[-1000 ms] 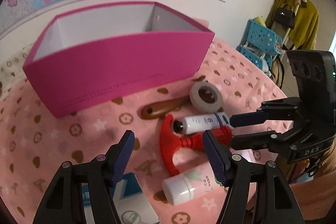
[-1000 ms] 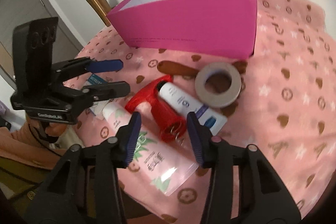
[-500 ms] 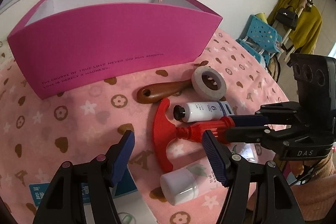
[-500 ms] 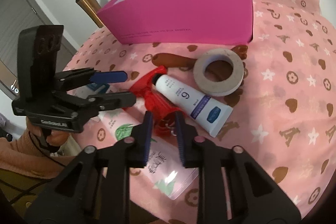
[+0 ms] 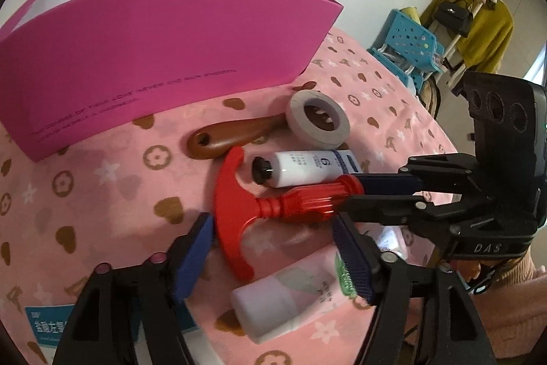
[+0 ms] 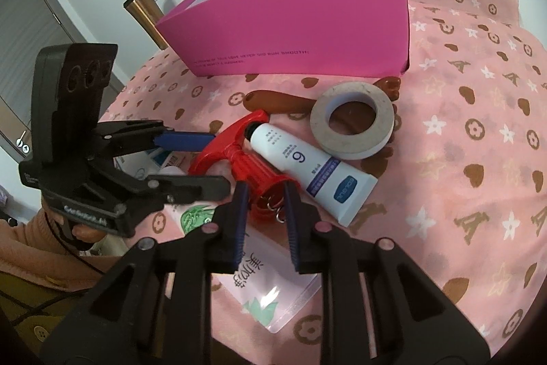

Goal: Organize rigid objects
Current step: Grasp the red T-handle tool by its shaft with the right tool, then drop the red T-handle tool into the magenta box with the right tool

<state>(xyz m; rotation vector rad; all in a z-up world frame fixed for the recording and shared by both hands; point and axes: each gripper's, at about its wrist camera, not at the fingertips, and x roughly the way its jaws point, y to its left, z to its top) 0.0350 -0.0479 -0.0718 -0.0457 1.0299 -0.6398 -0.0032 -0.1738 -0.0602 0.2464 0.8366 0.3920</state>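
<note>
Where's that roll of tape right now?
The tape roll lies flat on the pink cloth, in front of the pink box near its right corner, right behind the white tube and overlapping the brown handle.

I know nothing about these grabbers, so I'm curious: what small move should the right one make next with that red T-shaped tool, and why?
Probably lift it straight up a little. The right gripper looks shut on the red tool, whose shaft lies against the white tube and above a pink bottle; the pink box stands open behind.

Right gripper (image 5: 345,192) clamps the red tool (image 5: 273,206) by its shaft; left gripper (image 5: 273,248) gapes beside its crossbar; tube (image 5: 301,168) touching; pink box (image 5: 164,57) behind.
</note>
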